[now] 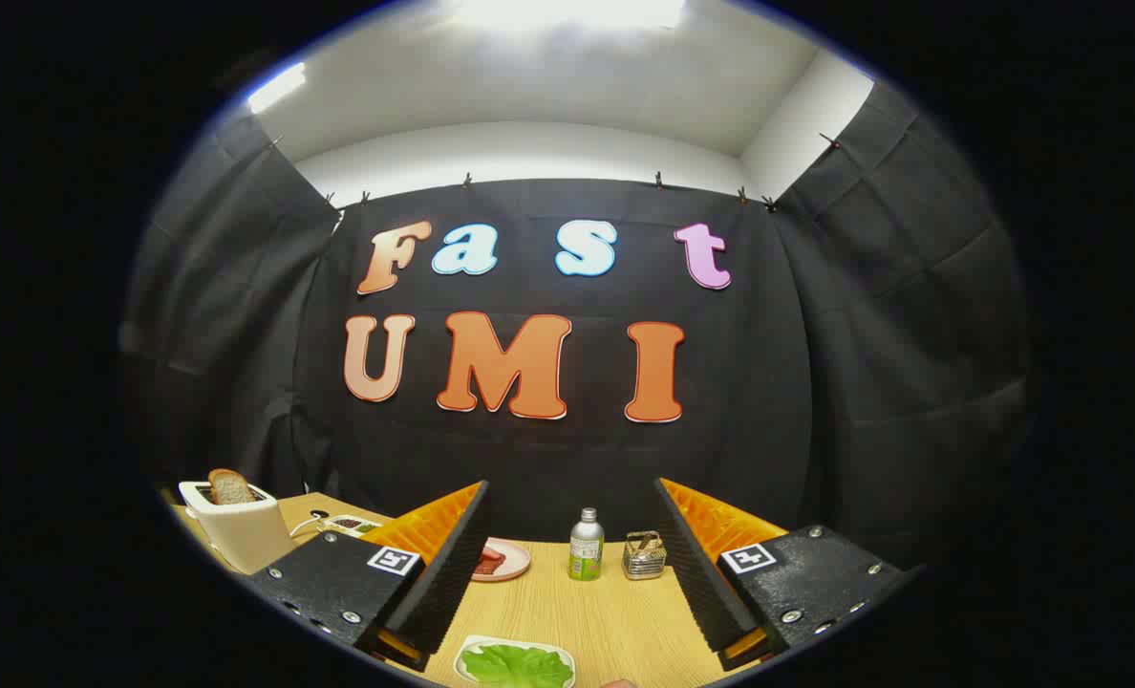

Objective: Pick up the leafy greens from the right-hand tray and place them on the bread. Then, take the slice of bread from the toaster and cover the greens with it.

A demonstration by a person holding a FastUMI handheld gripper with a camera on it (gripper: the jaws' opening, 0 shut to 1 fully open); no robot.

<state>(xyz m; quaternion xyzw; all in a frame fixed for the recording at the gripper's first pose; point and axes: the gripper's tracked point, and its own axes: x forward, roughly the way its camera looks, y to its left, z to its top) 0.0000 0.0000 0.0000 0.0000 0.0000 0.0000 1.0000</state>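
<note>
My gripper [572,554] is open, its two orange-and-black fingers spread wide above the wooden table [615,612] with nothing between them. Leafy greens [515,666] lie on a white tray [477,650] just below and between the fingers, close to me. A white toaster [238,530] stands beyond the left finger, with a brown bread slice [230,487] sticking up out of its slot. A pink plate [503,559] holding something red sits past the left finger, partly hidden by it.
A small green-labelled bottle [586,547] and a shiny metal holder [644,557] stand at the far side of the table between the fingers. A small white dish [353,525] with dark bits lies beside the toaster. Black cloth walls close the booth behind.
</note>
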